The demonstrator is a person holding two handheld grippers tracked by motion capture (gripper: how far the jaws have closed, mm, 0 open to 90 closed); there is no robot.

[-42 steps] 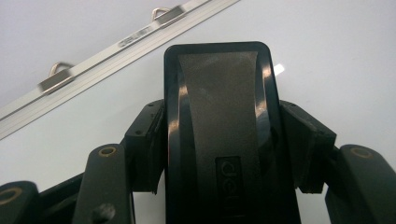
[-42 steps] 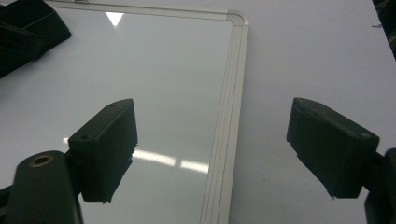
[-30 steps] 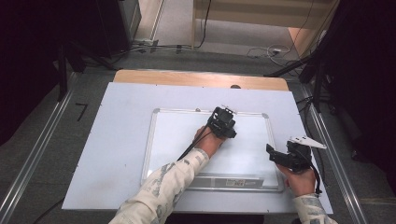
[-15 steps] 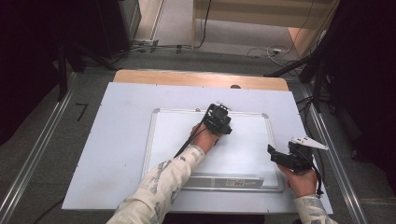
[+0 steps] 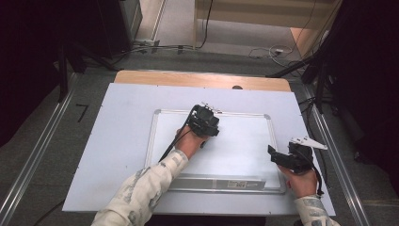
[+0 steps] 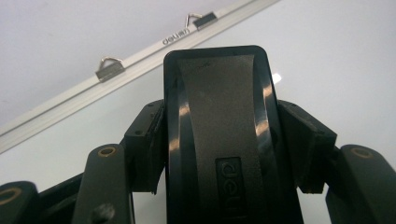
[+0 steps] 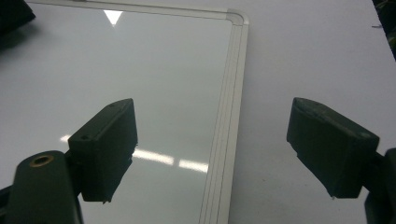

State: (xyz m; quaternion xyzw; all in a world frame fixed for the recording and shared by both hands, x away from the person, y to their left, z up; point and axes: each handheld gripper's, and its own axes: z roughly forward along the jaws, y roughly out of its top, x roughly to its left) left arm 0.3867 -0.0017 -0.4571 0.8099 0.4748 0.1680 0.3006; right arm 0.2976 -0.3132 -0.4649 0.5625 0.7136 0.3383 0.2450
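A white-surfaced whiteboard (image 5: 235,155) with a silver frame lies flat on the table. My left gripper (image 5: 205,121) sits over the board's far half, near its far frame, shut on a black whiteboard eraser (image 6: 219,135) whose felt face points away from the camera. The board's far frame (image 6: 140,58), with its hanging clips, runs just beyond the eraser. My right gripper (image 5: 278,159) hovers at the board's right side, near its front corner. In the right gripper view its pads (image 7: 109,144) stand wide apart, open and holding nothing, straddling the board's right frame (image 7: 231,116).
The board rests on a pale mat (image 5: 122,136) covering the table, with a strip of wooden tabletop (image 5: 155,77) at the far edge. Metal rails (image 5: 37,155) flank both sides. Cables (image 5: 263,52) lie on the floor beyond.
My left gripper has slid leftward with the eraser along the far part of the board. The right gripper has stayed where it was.
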